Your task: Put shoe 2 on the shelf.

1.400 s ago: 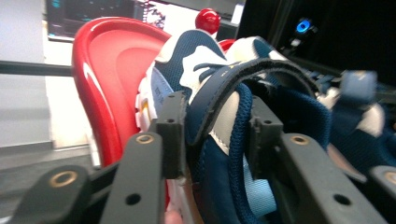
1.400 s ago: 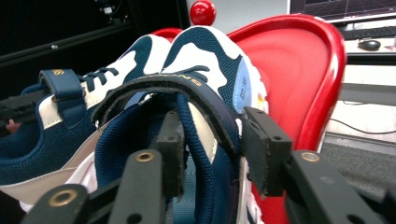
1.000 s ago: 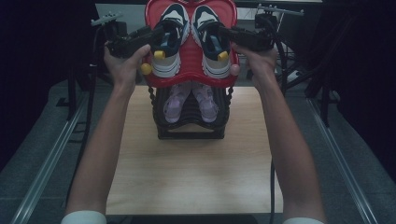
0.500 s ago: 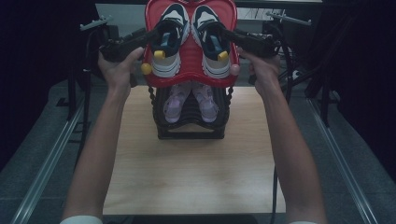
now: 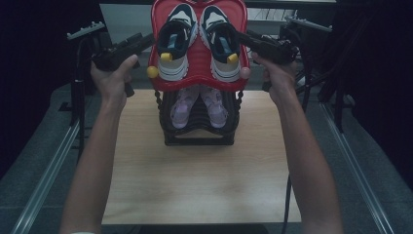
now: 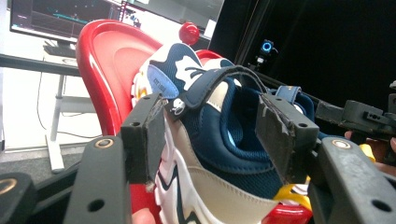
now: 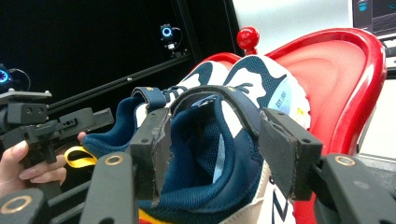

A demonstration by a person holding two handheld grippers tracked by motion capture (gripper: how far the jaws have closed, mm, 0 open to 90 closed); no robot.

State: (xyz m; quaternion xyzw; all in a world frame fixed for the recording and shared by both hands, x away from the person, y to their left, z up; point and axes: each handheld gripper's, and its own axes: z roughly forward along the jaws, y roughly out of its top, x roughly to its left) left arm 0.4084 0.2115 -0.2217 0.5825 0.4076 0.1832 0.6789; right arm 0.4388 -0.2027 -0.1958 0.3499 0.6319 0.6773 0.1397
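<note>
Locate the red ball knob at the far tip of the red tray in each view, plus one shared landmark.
High view: cut off by the top edge, above the red tray.
Left gripper view: red ball knob top centre, above the left shoe's toe.
Right gripper view: the knob top centre-right, above the shoe toes.
Shared landmark: the navy-and-white shoes on the tray.

A pale wooden bench (image 5: 195, 185) stands on grey carpet (image 5: 34, 161), with metal rails (image 5: 44, 180) along both sides. Black curtains (image 6: 327, 42) darken the room, and beyond them a lit monitor (image 6: 56, 18) sits on a white desk (image 6: 32, 63).
</note>
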